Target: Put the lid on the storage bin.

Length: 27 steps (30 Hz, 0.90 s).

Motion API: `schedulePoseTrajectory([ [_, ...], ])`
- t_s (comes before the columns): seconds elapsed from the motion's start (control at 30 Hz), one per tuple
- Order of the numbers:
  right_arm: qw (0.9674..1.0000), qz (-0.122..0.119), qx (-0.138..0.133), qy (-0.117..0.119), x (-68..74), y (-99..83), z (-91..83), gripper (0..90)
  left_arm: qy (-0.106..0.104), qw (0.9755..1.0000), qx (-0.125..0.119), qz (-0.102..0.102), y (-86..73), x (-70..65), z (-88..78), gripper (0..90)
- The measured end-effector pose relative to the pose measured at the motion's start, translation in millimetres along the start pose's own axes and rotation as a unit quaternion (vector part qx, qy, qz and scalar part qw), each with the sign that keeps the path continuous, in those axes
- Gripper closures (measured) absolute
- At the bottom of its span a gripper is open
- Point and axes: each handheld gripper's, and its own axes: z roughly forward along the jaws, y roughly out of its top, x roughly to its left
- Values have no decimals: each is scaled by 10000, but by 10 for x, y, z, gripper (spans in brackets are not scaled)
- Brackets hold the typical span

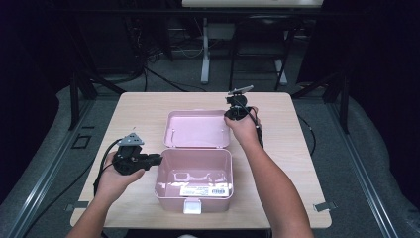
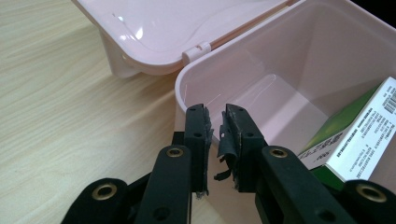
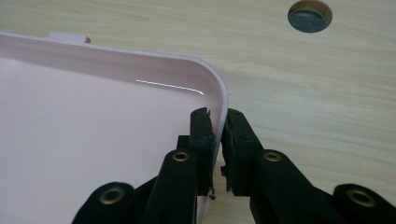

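Observation:
A pink plastic box (image 1: 173,201) stands open on the wooden table (image 1: 292,148), its lid (image 1: 198,129) laid back flat behind it. A white and green carton (image 1: 205,189) lies in the box. My left gripper (image 1: 157,158) comes in level from the left, shut on the box's left wall. In the left gripper view the jaws (image 2: 215,116) straddle the rim of the box (image 2: 261,60), with the carton (image 2: 359,135) at the right. My right gripper (image 1: 232,115) sits at the lid's far right corner. In the right gripper view it (image 3: 218,119) pinches the lid's rim (image 3: 93,140).
A white latch (image 1: 192,206) sticks out of the box's front wall, near the table's front edge. A round cable hole (image 3: 309,15) lies in the tabletop beyond the lid. Bare wood runs on both sides of the box. Table legs and cables stand on the floor behind.

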Motion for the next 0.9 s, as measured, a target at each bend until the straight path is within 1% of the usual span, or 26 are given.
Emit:
schedulePoseTrajectory([
  [0.03, 10000, -1, 10, -2, 2, 6, -10, 830, -1, 10000, 1, 0, 0, 0, 0, 795],
  [0.27, 9999, -8, -138, 36, 12, 58, -128, 839, -4, 10000, -1, -2, 0, 2, 0, 795],
  [0.63, 9996, -39, -277, 60, 24, 56, -214, 842, -22, 10000, 9, -14, 0, 6, -2, 795],
  [0.9, 9991, -100, -414, 72, 44, 64, -325, 846, -21, 10000, 11, -17, 0, 5, -2, 795],
])
